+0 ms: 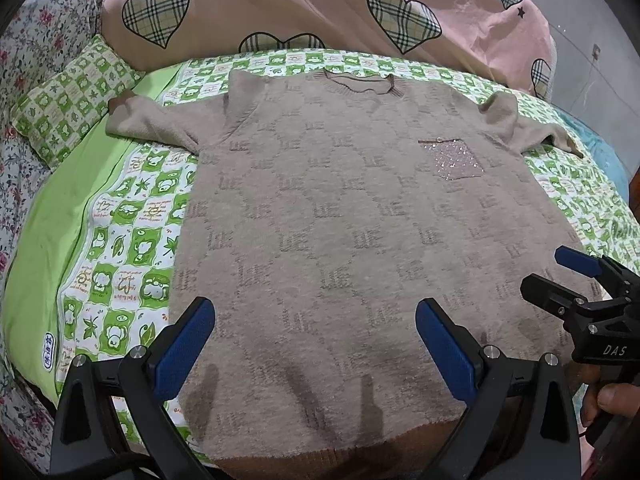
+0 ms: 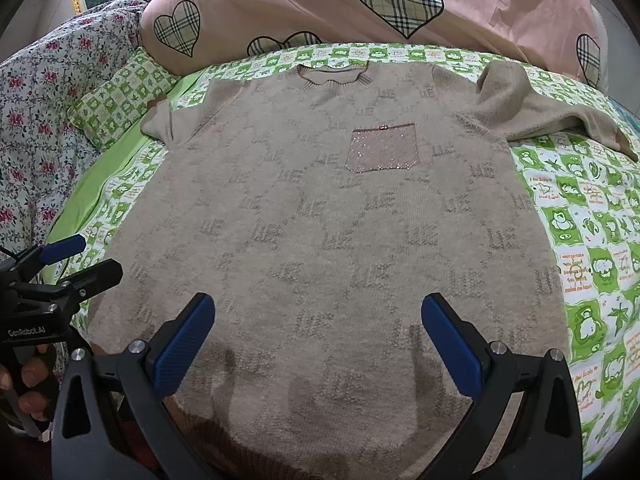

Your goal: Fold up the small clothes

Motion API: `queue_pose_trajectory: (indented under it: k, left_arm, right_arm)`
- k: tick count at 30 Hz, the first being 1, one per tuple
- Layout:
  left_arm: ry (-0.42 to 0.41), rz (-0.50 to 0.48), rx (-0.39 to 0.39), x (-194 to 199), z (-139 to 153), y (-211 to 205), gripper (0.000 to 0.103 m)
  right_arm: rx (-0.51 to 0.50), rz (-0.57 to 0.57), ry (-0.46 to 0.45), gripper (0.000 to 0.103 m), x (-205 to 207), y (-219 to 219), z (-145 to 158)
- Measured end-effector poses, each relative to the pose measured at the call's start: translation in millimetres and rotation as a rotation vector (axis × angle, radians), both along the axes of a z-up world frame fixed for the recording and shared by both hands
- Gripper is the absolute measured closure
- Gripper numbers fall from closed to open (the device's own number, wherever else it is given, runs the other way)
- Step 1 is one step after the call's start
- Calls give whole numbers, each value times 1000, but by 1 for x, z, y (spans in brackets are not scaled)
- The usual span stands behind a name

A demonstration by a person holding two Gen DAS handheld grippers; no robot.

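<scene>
The sweater (image 1: 352, 216) lies flat and face up on the green patterned sheet (image 1: 132, 216), neckline (image 1: 358, 82) at the far side and hem at the near edge of the bed. Its sparkly chest pocket (image 2: 382, 148) sits right of centre. Both sleeves are spread outward: the left sleeve (image 1: 148, 120) reaches toward the small green pillow (image 1: 68, 108), and the right sleeve (image 2: 552, 116) trails off to the far right with a bunched shoulder. No fold shows anywhere in the body, so by my judgement the task is at its very start: the garment is laid out and roughly smoothed, and every fold is left to do, sleeves inward first, most likely, then the body.

The left gripper (image 1: 316, 344) hovers above the near part of the sweater, left of centre, its blue pads (image 1: 184, 352) spread as wide as they go with nothing between them but the knit seen below. The right gripper (image 2: 318, 344) hangs in the same way over the near part, right of centre, angled down toward the cloth, its blue pads (image 2: 452, 354) equally wide and empty. Neither tool appears to press on the fabric; shadows of the fingers fall on the hem area beneath. Each gripper shows at the edge of the other's view, gripped by the person's fingers.

Beyond the sweater, a pink quilt with plaid hearts (image 2: 360, 4) is heaped at the far side, and a floral cover (image 2: 44, 112) lies to the left.
</scene>
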State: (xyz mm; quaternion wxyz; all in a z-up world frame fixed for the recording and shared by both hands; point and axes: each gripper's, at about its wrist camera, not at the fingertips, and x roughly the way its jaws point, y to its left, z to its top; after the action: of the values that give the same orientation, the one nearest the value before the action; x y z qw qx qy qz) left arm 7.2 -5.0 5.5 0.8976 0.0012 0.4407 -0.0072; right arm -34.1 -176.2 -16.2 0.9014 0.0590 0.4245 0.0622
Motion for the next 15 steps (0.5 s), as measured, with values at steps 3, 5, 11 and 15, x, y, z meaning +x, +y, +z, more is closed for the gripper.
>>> queue_pose_trajectory:
  k: [3, 5, 11, 15]
  left_arm:
    - [-5, -1, -6, 0, 0, 1, 2]
    - [-5, 0, -7, 1, 0, 1, 2]
    - [-6, -3, -6, 2, -1, 0, 2]
    - [-5, -8, -11, 4, -1, -1, 2]
  right_arm:
    - [2, -1, 1, 0, 1, 0, 0]
    - [-4, 0, -7, 0, 1, 1, 0]
    - [10, -3, 8, 0, 2, -1, 1]
    - [32, -3, 18, 0, 2, -3, 2]
